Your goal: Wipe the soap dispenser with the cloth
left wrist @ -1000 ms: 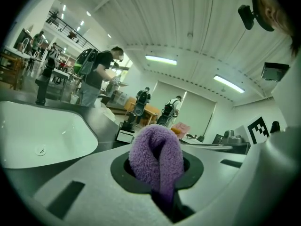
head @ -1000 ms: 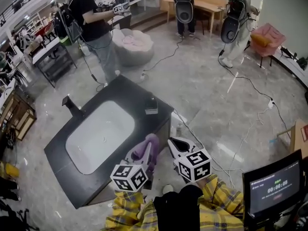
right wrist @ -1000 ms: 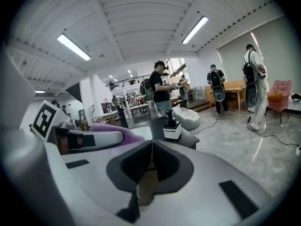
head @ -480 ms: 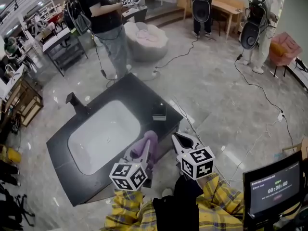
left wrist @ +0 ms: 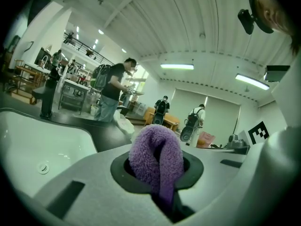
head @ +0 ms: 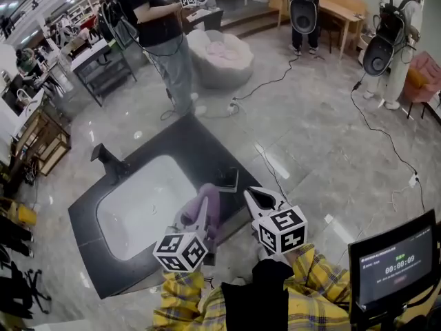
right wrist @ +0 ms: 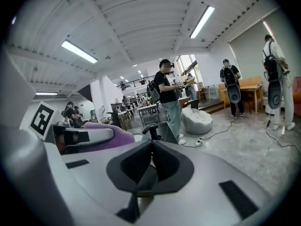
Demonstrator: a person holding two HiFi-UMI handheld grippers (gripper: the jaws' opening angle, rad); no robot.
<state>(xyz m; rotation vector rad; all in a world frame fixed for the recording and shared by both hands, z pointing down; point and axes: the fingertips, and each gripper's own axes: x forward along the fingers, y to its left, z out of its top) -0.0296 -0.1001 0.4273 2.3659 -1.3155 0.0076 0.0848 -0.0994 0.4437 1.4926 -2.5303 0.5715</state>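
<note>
Approach step: the left claw [head: 202, 214] grips the purple cloth [head: 209, 200], while the right claw [head: 252, 197] is closed and empty. The soap dispenser [head: 227, 179] sits unwiped on the dark tabletop [head: 179, 140] just ahead. Next, the cloth likely has to be brought forward onto it.

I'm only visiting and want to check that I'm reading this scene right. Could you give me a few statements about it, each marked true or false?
1. The left gripper grips a purple cloth in its fingers. True.
2. The right gripper carries the soap dispenser. False: its fingers are shut on nothing, and the dispenser stands on the dark counter.
3. The tap is white. False: it is black.
4. Other people stand beyond the counter. True.
</note>
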